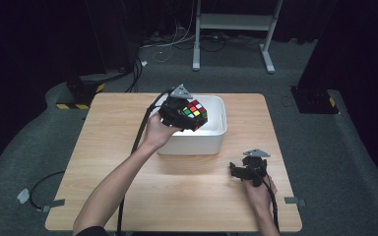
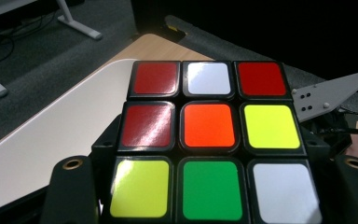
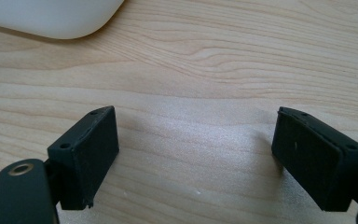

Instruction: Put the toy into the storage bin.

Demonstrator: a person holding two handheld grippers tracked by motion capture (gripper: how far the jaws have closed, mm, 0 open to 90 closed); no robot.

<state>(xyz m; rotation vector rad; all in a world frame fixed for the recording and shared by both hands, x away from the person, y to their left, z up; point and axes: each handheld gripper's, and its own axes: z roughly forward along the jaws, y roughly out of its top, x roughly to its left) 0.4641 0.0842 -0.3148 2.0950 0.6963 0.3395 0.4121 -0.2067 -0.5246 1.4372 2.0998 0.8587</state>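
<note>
no legible txt or labels

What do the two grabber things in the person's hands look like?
Each hand-held gripper, left and right, is a chunky black tool with a grey three-cornered plate on top and a black cable trailing from it. The right one's jaws end in flat black rectangular pads. The forearms are bare, with no sleeves.

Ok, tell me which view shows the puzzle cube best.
The left gripper view: the puzzle cube sits close up between that gripper's fingers, one face with all nine coloured squares sharp. The high view shows the cube small, held by the left gripper over the white tub.
</note>
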